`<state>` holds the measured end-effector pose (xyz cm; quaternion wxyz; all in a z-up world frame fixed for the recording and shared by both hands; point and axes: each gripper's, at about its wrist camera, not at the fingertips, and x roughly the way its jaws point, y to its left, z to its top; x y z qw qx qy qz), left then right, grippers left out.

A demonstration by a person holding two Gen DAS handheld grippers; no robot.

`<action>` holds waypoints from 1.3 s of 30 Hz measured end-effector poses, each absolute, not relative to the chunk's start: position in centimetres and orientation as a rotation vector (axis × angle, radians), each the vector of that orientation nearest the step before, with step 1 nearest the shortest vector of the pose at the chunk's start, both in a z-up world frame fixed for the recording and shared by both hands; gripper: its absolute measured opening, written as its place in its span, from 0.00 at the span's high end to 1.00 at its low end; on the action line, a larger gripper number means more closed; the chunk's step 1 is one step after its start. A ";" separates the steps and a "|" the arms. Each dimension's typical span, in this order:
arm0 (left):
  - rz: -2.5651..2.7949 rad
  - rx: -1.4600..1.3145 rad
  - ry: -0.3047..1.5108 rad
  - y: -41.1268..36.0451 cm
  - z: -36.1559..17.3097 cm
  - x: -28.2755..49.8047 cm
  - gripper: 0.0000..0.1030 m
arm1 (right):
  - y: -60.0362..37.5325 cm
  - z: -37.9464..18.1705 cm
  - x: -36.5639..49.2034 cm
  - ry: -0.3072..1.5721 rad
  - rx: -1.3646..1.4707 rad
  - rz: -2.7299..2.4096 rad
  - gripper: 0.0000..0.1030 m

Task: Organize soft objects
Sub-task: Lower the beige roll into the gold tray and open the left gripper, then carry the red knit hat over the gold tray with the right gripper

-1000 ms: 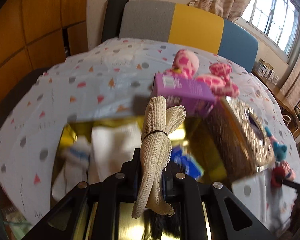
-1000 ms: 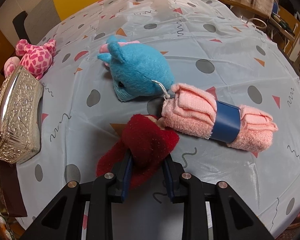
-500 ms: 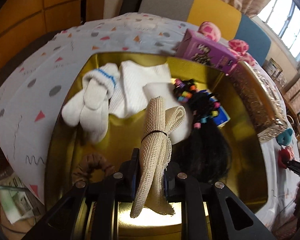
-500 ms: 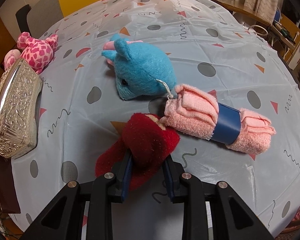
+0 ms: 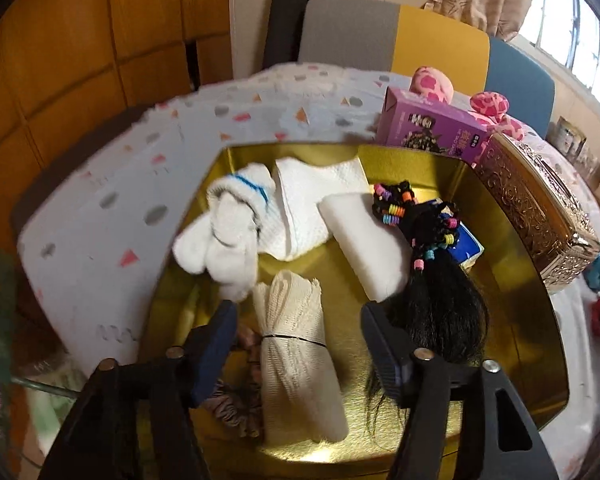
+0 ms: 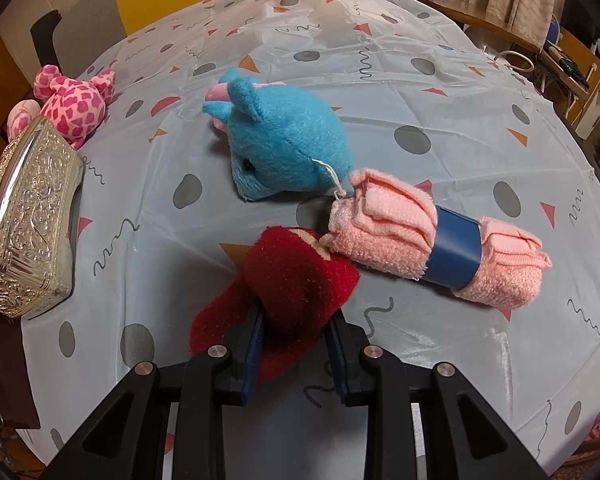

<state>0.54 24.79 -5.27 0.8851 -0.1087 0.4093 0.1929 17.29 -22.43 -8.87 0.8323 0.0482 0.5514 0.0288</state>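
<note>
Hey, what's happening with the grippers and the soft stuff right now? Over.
Left gripper just opened; beige bundle lies in gold tray. Right gripper shut on red plush. Nothing in the way.

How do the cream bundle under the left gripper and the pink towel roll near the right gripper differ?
The cream bundle lies inside the gold tray; the pink towel roll lies on the patterned tablecloth. The cream bundle is cinched by a thin black band, the pink towel roll by a wide blue band. The cream bundle is a coarse open weave, the pink towel roll fluffy terry. Both are banded cloth bundles, and neither is gripped.
</note>
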 end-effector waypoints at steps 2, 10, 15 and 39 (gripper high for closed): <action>0.436 -0.177 0.829 24.2 -4.5 0.2 0.27 | -22.5 -8.9 17.3 1.169 0.113 0.061 0.72; 0.446 -0.160 0.757 23.2 -2.4 -1.1 0.23 | -22.3 -8.9 17.0 1.156 0.084 0.059 0.72; 0.446 -0.162 0.735 22.8 -1.8 -1.7 0.19 | -22.2 -8.8 17.0 1.155 0.082 0.057 0.72; 0.452 -0.187 0.741 24.0 -2.3 -3.3 0.18 | -17.4 -7.5 17.3 1.097 -0.050 0.071 0.83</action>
